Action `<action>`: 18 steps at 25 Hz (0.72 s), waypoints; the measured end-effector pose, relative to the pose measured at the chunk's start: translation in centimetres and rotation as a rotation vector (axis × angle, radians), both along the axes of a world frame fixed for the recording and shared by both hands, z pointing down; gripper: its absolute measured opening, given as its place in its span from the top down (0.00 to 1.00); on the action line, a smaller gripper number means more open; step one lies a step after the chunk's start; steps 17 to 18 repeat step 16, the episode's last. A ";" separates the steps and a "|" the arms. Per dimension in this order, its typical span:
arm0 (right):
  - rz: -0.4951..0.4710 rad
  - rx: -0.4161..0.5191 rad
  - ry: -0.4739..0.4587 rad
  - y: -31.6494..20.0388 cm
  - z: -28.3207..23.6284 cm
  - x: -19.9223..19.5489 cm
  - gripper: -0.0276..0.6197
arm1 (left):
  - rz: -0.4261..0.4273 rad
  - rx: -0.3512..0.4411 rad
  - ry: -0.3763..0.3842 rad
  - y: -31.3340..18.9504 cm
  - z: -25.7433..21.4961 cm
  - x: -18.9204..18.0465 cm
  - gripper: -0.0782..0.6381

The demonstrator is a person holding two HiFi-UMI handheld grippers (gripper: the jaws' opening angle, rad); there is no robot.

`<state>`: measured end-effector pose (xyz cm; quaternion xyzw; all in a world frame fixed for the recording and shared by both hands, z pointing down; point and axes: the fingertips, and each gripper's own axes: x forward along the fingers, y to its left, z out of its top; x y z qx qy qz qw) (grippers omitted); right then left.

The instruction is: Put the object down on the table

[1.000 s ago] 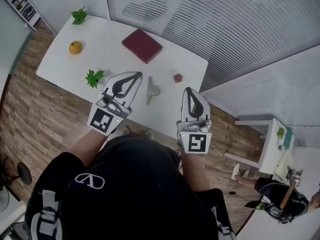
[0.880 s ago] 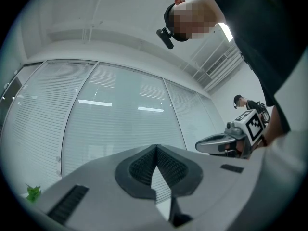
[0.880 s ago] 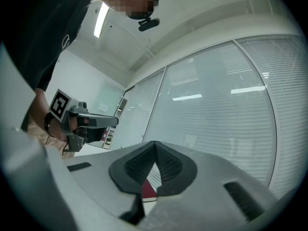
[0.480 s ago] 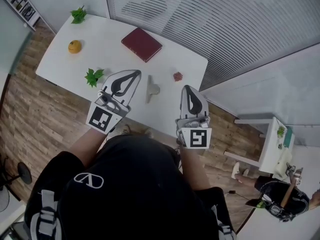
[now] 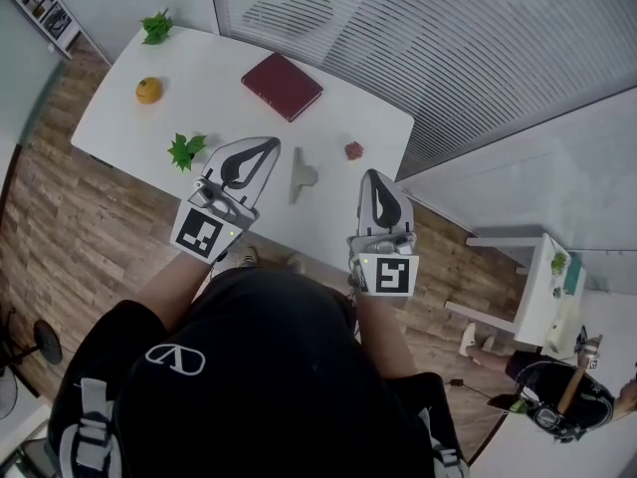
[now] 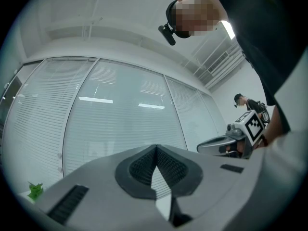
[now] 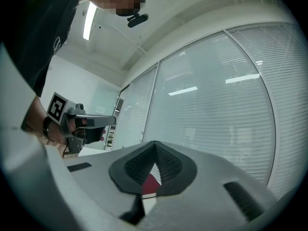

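- Head view. A white table (image 5: pixel 119 118) carries a red book (image 5: pixel 282 87), taken here as the landmark.
  - The grey object (image 5: pixel 302 177) lies on the table, nearer the person than the book and well apart from it.
  - A small red item (image 5: pixel 353 150) lies to the book's right and nearer the person.
  - An orange fruit (image 5: pixel 148 90) sits to the book's left. One leaf sprig (image 5: pixel 156 28) lies beyond the fruit at the table's far left corner.
  - A second leaf sprig (image 5: pixel 185 151) lies left of the book and nearer the person.
  - The left gripper (image 5: pixel 267 147) and the right gripper (image 5: pixel 375 179) are held on the person's side of the book. The grey object lies between them, touched by neither.
- Left gripper view. The left gripper (image 6: pixel 156 150) has its jaws pressed together at the tips, with nothing between them. The right gripper (image 6: pixel 231 141) shows at the right edge.
- Right gripper view. The right gripper (image 7: pixel 155 146) likewise has its jaws pressed together and empty. The red book (image 7: pixel 153 181) shows through the gap beneath the tips, lying ahead of them. The left gripper (image 7: pixel 82 124) shows at the left.
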<state>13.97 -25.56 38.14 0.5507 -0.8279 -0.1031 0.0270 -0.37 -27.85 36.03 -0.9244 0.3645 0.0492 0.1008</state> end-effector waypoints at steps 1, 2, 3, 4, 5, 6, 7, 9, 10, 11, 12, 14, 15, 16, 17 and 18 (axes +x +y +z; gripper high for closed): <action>0.002 0.004 -0.001 0.0 -0.1 0.1 0.95 | -0.001 0.001 0.000 0.0 0.0 0.0 0.88; 0.005 0.009 0.000 0.1 -0.1 0.1 0.95 | -0.001 0.002 -0.001 0.1 -0.1 -0.1 0.88; 0.007 0.014 0.002 0.1 -0.2 0.1 0.95 | -0.002 0.002 -0.001 0.1 0.0 -0.1 0.88; 0.007 0.018 0.005 0.2 -0.2 0.0 0.95 | -0.003 0.003 -0.003 0.2 0.0 -0.1 0.88; 0.006 0.021 0.007 0.3 -0.3 0.0 0.95 | -0.004 0.002 -0.004 0.3 0.0 -0.2 0.88; 0.005 0.024 0.008 0.3 -0.3 -0.1 0.95 | -0.005 0.001 -0.004 0.3 0.0 -0.2 0.88; 0.004 0.025 0.009 0.4 -0.3 -0.1 0.95 | -0.005 0.001 -0.003 0.4 0.0 -0.2 0.88; 0.005 0.025 0.010 0.4 -0.4 -0.2 0.95 | -0.002 0.008 -0.001 0.4 -0.2 -0.2 0.88; 0.007 0.023 0.010 0.4 -0.3 -0.1 0.95 | -0.001 0.010 0.002 0.5 -0.3 -0.2 0.88; 0.010 0.019 0.009 0.5 -0.2 -0.1 0.95 | 0.000 0.010 0.003 0.5 -0.3 -0.3 0.88; 0.013 0.015 0.007 0.5 0.0 0.0 0.95 | -0.001 0.008 0.002 0.6 -0.3 -0.3 0.88; 0.018 0.007 0.003 0.6 0.2 0.2 0.95 | -0.001 0.005 -0.002 0.7 -0.2 -0.2 0.88; 0.020 0.004 0.002 0.7 0.3 0.3 0.95 | -0.001 0.004 -0.002 0.7 -0.1 -0.2 0.88; 0.022 0.001 0.000 0.7 0.4 0.3 0.95 | -0.001 0.004 -0.003 0.7 -0.1 -0.2 0.88; 0.022 0.001 0.000 0.7 0.4 0.3 0.95 | -0.001 0.004 -0.003 0.7 -0.1 -0.2 0.88; 0.022 0.001 0.000 0.7 0.4 0.3 0.95 | -0.001 0.004 -0.003 0.7 -0.1 -0.2 0.88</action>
